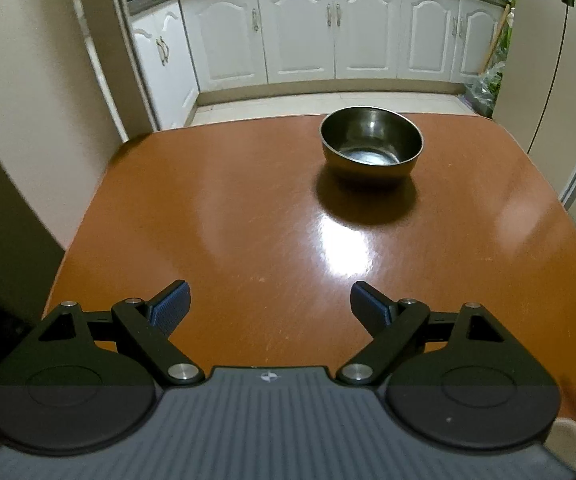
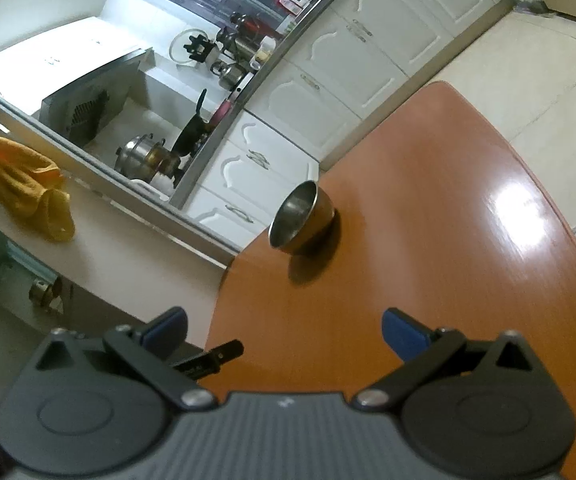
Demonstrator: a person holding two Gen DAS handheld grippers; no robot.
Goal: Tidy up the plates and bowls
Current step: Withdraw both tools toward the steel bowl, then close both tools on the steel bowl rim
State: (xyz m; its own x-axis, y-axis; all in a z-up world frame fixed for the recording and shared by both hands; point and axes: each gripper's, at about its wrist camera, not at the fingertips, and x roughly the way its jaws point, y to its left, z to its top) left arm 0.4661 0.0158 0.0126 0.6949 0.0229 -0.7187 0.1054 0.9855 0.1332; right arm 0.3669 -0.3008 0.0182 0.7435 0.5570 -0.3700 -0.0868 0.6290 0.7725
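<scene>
Left wrist: steel bowl (image 1: pixel 371 142) upright on the wooden table (image 1: pixel 248 208)
Left gripper (image 1: pixel 270 298) spread wide, empty; right gripper (image 2: pixel 284 326) likewise.

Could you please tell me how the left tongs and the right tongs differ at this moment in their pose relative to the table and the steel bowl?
The left tongs are held level and squarely over the table; the right tongs are rolled sideways, with one finger out past the table's edge. The steel bowl lies ahead and slightly right of the left tongs, but ahead and near centre for the right tongs. Both are open, hold nothing, and are well short of the bowl.
</scene>
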